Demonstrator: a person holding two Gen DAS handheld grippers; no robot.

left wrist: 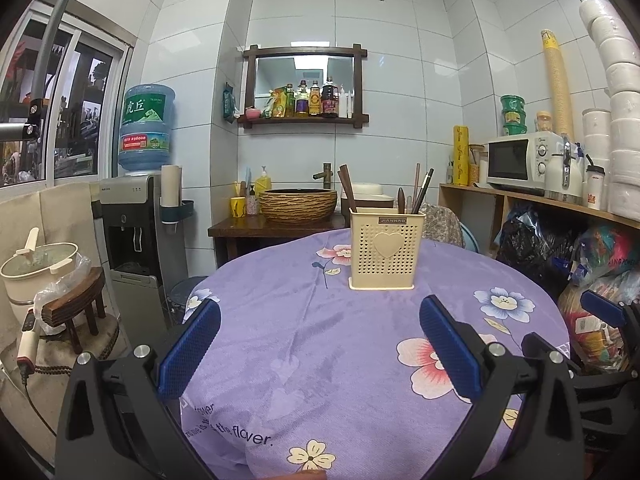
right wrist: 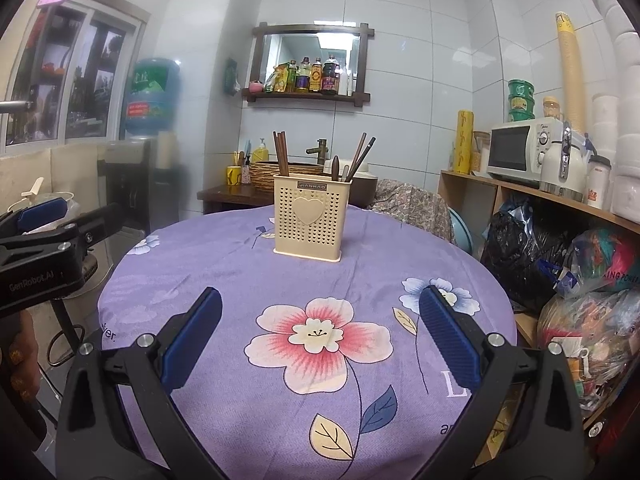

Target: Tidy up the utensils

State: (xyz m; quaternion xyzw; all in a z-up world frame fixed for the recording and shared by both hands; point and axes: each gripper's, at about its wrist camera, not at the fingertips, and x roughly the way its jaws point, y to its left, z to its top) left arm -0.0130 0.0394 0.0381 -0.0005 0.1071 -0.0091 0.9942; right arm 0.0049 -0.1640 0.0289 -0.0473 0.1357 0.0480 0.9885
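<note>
A cream perforated utensil holder with a heart on its front stands upright at the far side of the round table with the purple flowered cloth. It also shows in the right wrist view. Dark chopsticks stick up from its left side, and more chopsticks and a spoon handle from its right. My left gripper is open and empty above the cloth, well short of the holder. My right gripper is open and empty over the pink flower print. The left gripper also shows at the left of the right wrist view.
A water dispenser stands left of the table. A wooden washstand with a woven basin is behind it. A shelf with a microwave and full bags is at the right. A pot sits at the far left.
</note>
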